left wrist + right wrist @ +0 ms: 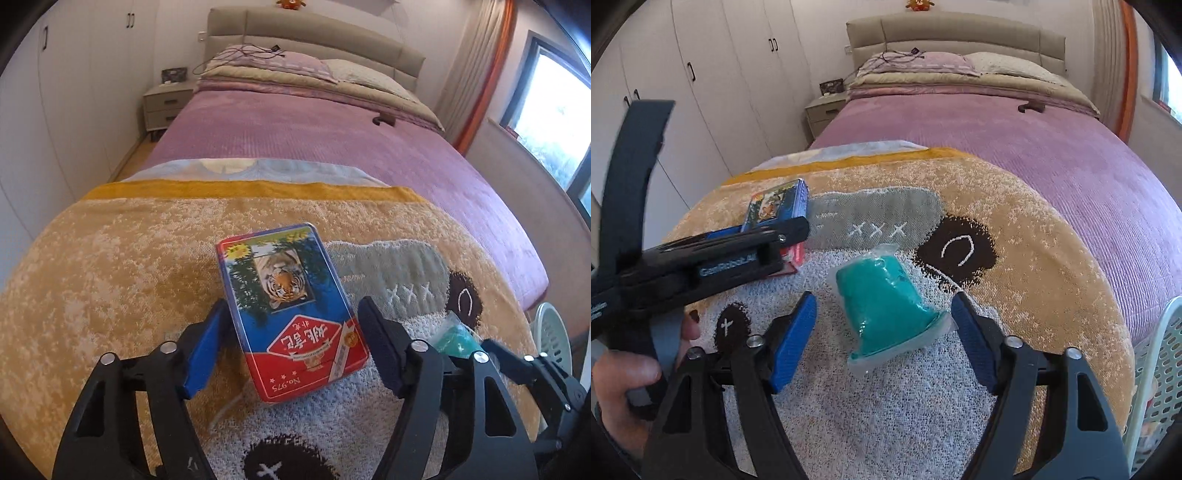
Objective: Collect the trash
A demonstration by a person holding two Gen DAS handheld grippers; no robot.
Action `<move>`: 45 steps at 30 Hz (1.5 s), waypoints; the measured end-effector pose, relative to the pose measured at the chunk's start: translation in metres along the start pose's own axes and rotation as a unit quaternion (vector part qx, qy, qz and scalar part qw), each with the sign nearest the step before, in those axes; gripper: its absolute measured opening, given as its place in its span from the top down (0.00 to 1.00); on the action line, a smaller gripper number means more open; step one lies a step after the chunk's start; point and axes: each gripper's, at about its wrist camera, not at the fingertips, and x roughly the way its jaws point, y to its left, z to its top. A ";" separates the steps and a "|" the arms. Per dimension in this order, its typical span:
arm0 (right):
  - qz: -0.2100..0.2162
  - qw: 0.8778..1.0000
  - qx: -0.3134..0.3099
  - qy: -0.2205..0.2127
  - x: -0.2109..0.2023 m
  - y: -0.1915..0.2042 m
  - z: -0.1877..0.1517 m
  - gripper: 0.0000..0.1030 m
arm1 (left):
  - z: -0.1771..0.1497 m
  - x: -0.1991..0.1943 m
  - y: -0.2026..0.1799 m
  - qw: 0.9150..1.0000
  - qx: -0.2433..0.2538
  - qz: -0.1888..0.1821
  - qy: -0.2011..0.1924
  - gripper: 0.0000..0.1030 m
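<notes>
Trash lies on the bed's blanket (pixel 1015 221), so each hand-held gripper spreads wide around its piece: left hand-held gripper (pixel 293 325) straddling the card box (pixel 288 306), right hand-held gripper (pixel 884 317) the teal packet (pixel 886 299).

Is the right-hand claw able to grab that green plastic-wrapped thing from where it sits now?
Probably yes. The right gripper is open, with the wrapped green roll lying between its fingers on the blanket. Nothing covers it; the left gripper is off to the side.

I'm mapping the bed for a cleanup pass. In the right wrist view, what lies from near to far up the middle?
right claw → teal wrapped roll → grey patch with crosses → purple bedspread → pillows → headboard
</notes>
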 end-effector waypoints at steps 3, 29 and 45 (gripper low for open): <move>-0.006 1.000 -0.015 -0.016 -0.008 0.004 -0.002 0.60 | 0.002 -0.004 -0.005 1.000 0.001 -0.021 -0.004 0.37; -0.196 0.930 0.293 -0.102 -0.203 -0.260 -0.127 0.62 | -0.071 -0.064 -0.309 0.937 0.196 -0.289 -0.001 0.38; -0.208 0.918 0.319 -0.109 -0.213 -0.279 -0.155 0.45 | -0.085 -0.054 -0.317 0.940 0.205 -0.271 -0.022 0.16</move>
